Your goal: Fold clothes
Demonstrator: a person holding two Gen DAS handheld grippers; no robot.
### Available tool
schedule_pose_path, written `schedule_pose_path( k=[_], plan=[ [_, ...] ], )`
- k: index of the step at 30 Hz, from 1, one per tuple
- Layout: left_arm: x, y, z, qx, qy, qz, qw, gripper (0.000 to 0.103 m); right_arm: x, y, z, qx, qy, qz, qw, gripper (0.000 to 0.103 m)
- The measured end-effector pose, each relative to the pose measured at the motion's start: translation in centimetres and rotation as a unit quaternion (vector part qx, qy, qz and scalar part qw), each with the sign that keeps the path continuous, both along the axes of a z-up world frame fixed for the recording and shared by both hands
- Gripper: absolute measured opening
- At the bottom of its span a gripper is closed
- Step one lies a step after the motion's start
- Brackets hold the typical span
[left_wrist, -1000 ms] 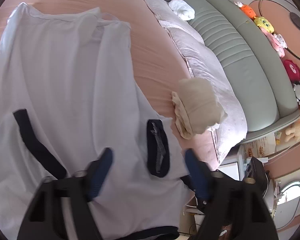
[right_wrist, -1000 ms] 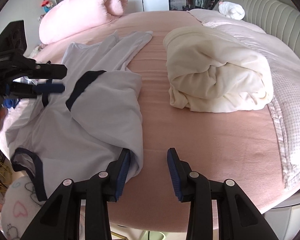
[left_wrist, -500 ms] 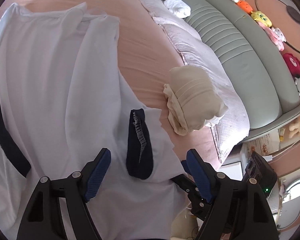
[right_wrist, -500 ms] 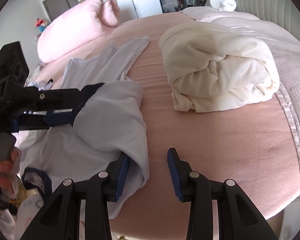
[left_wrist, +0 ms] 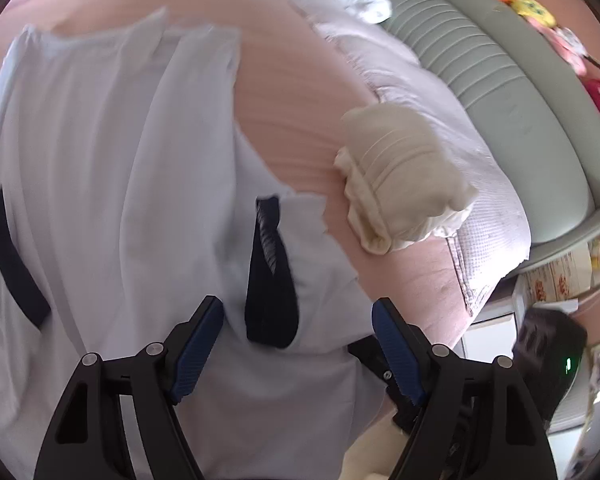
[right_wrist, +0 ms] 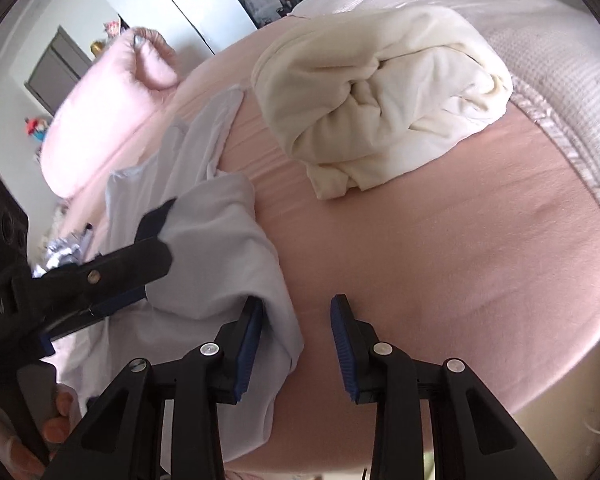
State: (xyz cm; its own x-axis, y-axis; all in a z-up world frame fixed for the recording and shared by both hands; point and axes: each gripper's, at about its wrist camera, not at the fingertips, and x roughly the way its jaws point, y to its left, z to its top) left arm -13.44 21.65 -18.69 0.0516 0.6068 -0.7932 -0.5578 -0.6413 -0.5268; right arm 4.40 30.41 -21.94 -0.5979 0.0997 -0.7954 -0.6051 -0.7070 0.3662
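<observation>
A white shirt (left_wrist: 100, 168) with navy trim lies spread on the pink bed (left_wrist: 300, 92). My left gripper (left_wrist: 298, 340) hovers open just above it, and a navy sleeve cuff (left_wrist: 268, 280) sits between and a little ahead of its blue pads. In the right wrist view the shirt's folded sleeve (right_wrist: 220, 256) bunches at the bed's near edge. My right gripper (right_wrist: 296, 340) is open there, with its left pad against the cloth's fold and its right pad over bare sheet. The left gripper (right_wrist: 112, 280) reaches in from the left over the same sleeve.
A folded cream garment (right_wrist: 380, 92) rests on the bed to the right of the shirt. A pink pillow (right_wrist: 108, 112) lies at the far side, a quilted blanket (left_wrist: 432, 92) and grey headboard (left_wrist: 500, 80) beyond. A hand (right_wrist: 56, 404) holds the left gripper.
Both grippers have moved in closer to the folded sleeve, and both views have tilted. The navy cuff now sits nearer the left gripper's pads. Both stay open.
</observation>
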Motion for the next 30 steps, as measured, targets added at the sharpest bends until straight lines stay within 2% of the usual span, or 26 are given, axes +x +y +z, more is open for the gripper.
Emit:
schedule_pose_path(
  k=[2, 7, 9, 10, 11, 13, 16, 18, 20, 23, 30],
  plan=[
    [-0.2, -0.3, -0.2, 0.001, -0.02, 0.018, 0.9996, 0.076, 0.0, -1.3, 0.0, 0.022, -0.009, -0.012, 1.0, 0.033],
    [-0.2, -0.4, -0.2, -0.001, -0.031, 0.029, 0.9991, 0.074, -0.1, -2.1, -0.3, 0.045, 0.003, -0.032, 0.998, 0.032],
    [-0.2, -0.4, -0.1, -0.001, -0.036, 0.039, 0.9986, 0.059, -0.4, -1.5, -1.0, 0.041, 0.014, -0.038, 0.998, 0.023],
    [-0.1, -0.4, 0.0, 0.003, -0.037, 0.038, 0.9986, 0.052, -0.3, -1.3, -1.1, 0.035, 0.019, -0.041, 0.998, 0.014],
    [-0.1, -0.4, 0.0, 0.003, -0.037, 0.036, 0.9986, 0.051, -0.3, -1.0, -1.3, 0.026, 0.026, -0.042, 0.998, 0.007],
    [0.1, -0.2, -0.2, -0.004, -0.037, 0.038, 0.9986, 0.047, -0.5, -0.2, -1.7, 0.0, 0.051, -0.037, 0.998, 0.007],
    [0.3, -0.2, -0.1, -0.013, -0.024, 0.041, 0.9988, 0.029, 0.0, 0.1, -1.9, -0.012, 0.064, -0.034, 0.997, 0.006],
    [0.3, -0.1, -0.1, -0.02, -0.012, 0.042, 0.9988, 0.016, 1.2, -0.1, -1.4, -0.002, 0.06, -0.028, 0.998, 0.005],
    [0.2, -0.2, -0.2, -0.021, -0.01, 0.044, 0.9988, 0.014, 2.1, -0.4, -0.9, 0.011, 0.054, -0.021, 0.998, 0.005],
    [0.3, -0.4, -0.2, -0.011, -0.007, 0.045, 0.9989, 0.01, 1.3, -1.3, 0.2, 0.051, 0.033, 0.003, 0.998, 0.005],
    [-0.3, -1.7, 0.7, 0.013, -0.005, 0.061, 0.998, 0.009, 0.0, -2.3, 1.0, 0.088, 0.028, 0.047, 0.995, 0.005]
  ],
)
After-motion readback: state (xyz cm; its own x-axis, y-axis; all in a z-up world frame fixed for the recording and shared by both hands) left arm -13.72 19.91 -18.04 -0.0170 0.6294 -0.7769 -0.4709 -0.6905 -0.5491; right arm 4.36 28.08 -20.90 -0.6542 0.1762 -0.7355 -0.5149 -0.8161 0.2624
